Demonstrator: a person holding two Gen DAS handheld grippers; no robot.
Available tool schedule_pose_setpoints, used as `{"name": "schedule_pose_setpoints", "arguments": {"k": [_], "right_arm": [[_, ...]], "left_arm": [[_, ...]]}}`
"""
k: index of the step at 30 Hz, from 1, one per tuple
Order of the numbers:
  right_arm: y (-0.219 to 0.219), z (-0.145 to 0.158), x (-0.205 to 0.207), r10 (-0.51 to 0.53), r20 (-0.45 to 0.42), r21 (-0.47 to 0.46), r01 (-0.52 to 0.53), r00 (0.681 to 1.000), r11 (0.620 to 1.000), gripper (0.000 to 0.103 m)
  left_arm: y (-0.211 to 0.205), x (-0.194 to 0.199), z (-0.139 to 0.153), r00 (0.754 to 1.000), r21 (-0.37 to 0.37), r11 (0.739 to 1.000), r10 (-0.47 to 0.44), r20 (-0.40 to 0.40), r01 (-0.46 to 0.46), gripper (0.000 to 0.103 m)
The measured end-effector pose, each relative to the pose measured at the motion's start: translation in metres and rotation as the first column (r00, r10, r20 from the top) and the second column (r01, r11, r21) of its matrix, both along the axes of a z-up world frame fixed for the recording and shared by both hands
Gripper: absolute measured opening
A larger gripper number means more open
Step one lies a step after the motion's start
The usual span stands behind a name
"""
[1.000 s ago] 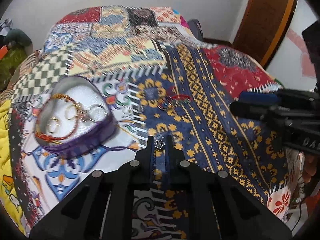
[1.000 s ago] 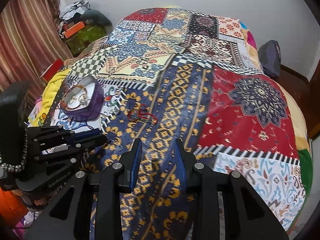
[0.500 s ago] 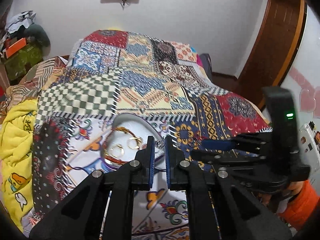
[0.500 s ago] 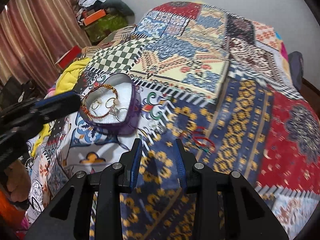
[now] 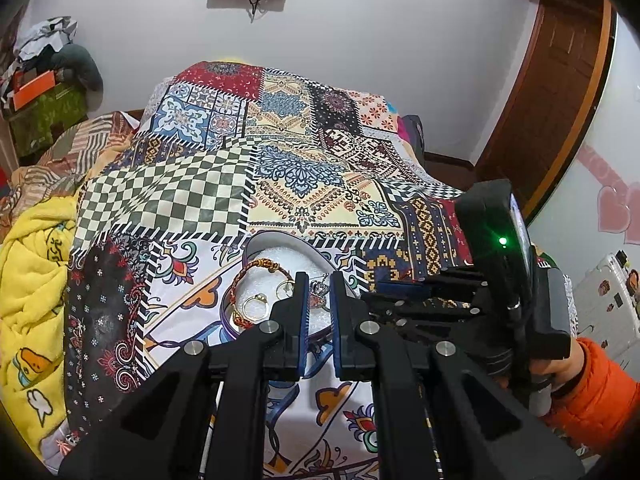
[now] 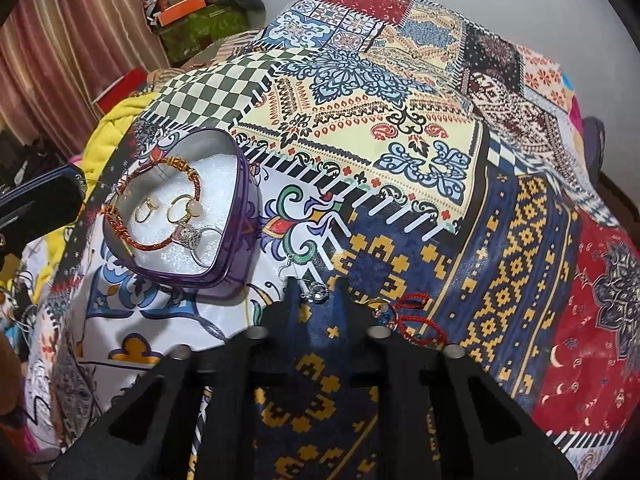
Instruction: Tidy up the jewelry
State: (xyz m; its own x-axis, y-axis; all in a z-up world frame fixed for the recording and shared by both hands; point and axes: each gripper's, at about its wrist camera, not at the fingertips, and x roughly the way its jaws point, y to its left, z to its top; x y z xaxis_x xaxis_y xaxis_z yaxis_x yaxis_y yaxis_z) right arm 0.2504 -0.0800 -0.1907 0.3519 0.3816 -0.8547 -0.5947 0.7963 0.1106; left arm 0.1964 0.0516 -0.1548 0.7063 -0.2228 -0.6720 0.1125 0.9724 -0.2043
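A purple heart-shaped tin [image 6: 236,248] lined with white foam sits on the patchwork bedspread [image 6: 400,120]. Inside lie a red-and-gold braided bracelet [image 6: 160,240], gold rings [image 6: 180,206] and a silver ring [image 6: 196,236]. My left gripper [image 5: 320,280] hovers over the tin [image 5: 280,237], shut on a small silver crown ring [image 5: 320,290]. My right gripper [image 6: 318,286] is low over the bedspread, open, its narrowed jaws either side of a silver ring [image 6: 318,293]. A red string bracelet [image 6: 416,320] and a small beaded ring [image 6: 378,309] lie just right of it.
A yellow blanket [image 5: 32,280] is bunched at the bed's left edge. Piled clutter [image 5: 40,80] and a curtain [image 6: 60,40] stand beyond it. A wooden door [image 5: 560,100] is at the right. A hand in an orange sleeve [image 5: 592,388] holds the right gripper [image 5: 380,288].
My left gripper carried the silver crown ring from the blue-and-yellow patch to above the tin. My right gripper dropped toward the bedspread and its jaws narrowed around the silver ring.
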Motion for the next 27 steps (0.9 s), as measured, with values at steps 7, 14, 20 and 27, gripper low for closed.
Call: {"name": "schedule_pose_setpoints", "arguments": {"k": [7, 14, 20, 27], "right_arm": [[-0.001, 0.013, -0.008, 0.001, 0.012, 0.019, -0.001, 1.0, 1.0, 0.012], [0.001, 0.05, -0.019, 0.004, 0.09, 0.065, -0.01, 0.996, 0.998, 0.012], [0.005, 0.077, -0.019, 0.007, 0.142, 0.123, -0.024, 0.99, 0.992, 0.012], [0.022, 0.092, -0.016, 0.035, 0.177, 0.15, -0.062, 0.984, 0.987, 0.012]], "left_arm": [[0.003, -0.005, 0.007, 1.0, 0.014, 1.0, 0.011, 0.013, -0.011, 0.008], [0.008, -0.009, 0.02, 0.999, 0.019, 0.999, 0.026, 0.038, -0.027, 0.008], [0.016, -0.008, 0.028, 0.998, 0.017, 0.999, 0.038, 0.053, -0.039, 0.008], [0.023, 0.0, 0.029, 0.998, 0.027, 0.999, 0.037, 0.058, -0.038, 0.008]]}}
